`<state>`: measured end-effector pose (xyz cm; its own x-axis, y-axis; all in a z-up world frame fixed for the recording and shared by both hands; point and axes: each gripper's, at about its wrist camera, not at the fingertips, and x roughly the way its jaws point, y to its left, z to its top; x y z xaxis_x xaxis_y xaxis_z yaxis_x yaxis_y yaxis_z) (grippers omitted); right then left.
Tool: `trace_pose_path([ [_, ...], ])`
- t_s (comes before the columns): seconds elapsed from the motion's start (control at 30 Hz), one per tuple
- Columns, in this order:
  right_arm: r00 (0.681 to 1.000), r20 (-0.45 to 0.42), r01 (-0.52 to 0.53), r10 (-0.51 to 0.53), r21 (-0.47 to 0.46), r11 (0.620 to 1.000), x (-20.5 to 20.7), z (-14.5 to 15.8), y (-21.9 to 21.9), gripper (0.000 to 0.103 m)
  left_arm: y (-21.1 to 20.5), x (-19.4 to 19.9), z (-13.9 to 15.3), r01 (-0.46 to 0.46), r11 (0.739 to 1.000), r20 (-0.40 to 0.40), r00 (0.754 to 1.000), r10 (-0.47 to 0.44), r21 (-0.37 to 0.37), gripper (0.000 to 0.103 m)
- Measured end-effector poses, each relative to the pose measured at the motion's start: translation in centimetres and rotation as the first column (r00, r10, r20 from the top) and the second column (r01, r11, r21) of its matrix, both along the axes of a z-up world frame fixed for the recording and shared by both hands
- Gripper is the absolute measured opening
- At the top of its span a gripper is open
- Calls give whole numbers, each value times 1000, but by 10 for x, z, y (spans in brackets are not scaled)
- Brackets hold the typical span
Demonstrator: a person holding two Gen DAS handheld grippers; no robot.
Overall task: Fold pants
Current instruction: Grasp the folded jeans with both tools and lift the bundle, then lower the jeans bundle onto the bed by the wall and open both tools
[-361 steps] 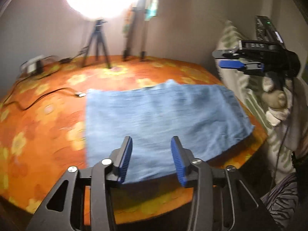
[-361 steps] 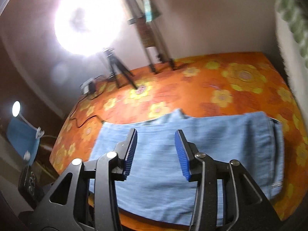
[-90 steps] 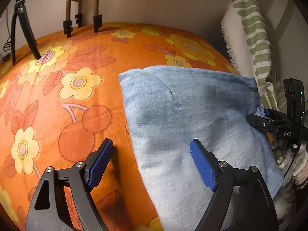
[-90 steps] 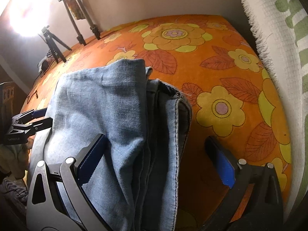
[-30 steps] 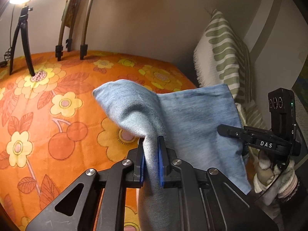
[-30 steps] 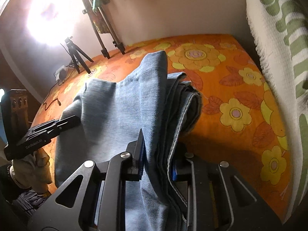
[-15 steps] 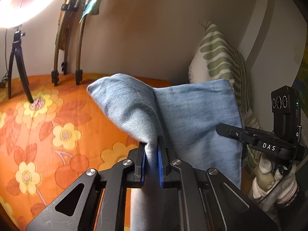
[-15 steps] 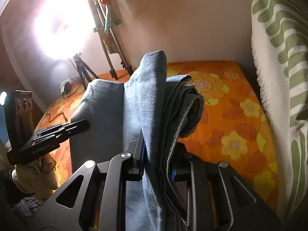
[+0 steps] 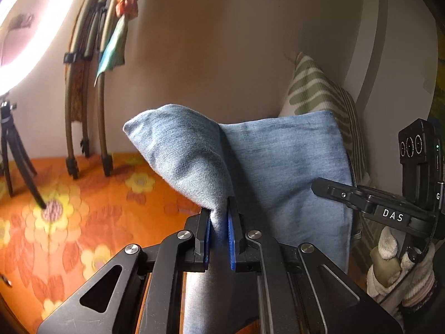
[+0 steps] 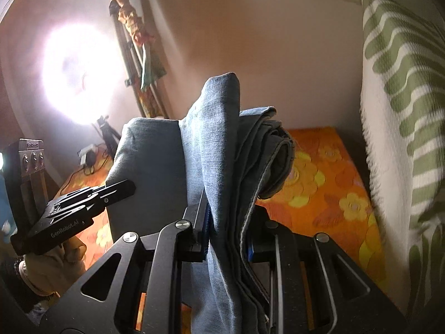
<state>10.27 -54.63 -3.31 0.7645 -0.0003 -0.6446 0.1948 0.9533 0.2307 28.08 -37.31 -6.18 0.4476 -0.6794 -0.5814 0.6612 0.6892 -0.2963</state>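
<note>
- The left hand-held gripper (image 9: 219, 231) is clamping down tight on a bunched fold of the pants (image 9: 278, 172), its blue pads pinching the denim with only cloth between them.
- The pants are hanging in the air above the orange flowered bedspread (image 9: 83, 208), one corner of the fold poking up to the left of the grip and a flat panel stretching off to the right.
- Over on that right side, the right hand-held gripper (image 9: 358, 194) is reaching in at the far edge of the panel (a gloved hand is showing beneath it).
- Switching to the right wrist view: the right hand-held gripper (image 10: 226, 239) is squeezing a thick stack of layers of the pants (image 10: 214, 139), the jaws held a little apart by the bulk of the cloth.
- The stack is standing up from the jaws, with the hemmed edges curling over to the right and a seam running down the front.
- The left hand-held gripper (image 10: 83, 203) is showing at the left of this view, against the shaded denim panel.
- A green-and-white striped pillow (image 10: 403, 111) is leaning at the right, beside the bed.
- A bright ring light (image 10: 78, 75) is glaring at the back left on its tripod (image 9: 14, 161), with cables trailing on the bedspread (image 10: 333, 183) below.
</note>
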Motion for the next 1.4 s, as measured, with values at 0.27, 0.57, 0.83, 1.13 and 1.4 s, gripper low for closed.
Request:
trace_pose_path([
  [0.27,999,35,29,-28,-39,999,42,18,-18,20,-23,36,11,-29,1000,67,997,29,4,8],
  [0.57,998,22,64,-63,-38,997,97,-2,-49,20,-49,77,-5,-58,998,89,994,55,24,8],
  [0.83,997,-39,66,-70,-82,994,148,-38,-63,20,-65,114,-39,-89,994,46,995,86,68,8],
  [1.13,991,-100,83,-93,-100,992,189,-86,-80,20,-77,138,-70,-116,986,48,993,111,121,8],
  [1.4,972,-171,126,-163,-209,970,212,-113,-81,31,-81,153,-82,-128,978,28,992,125,167,10],
])
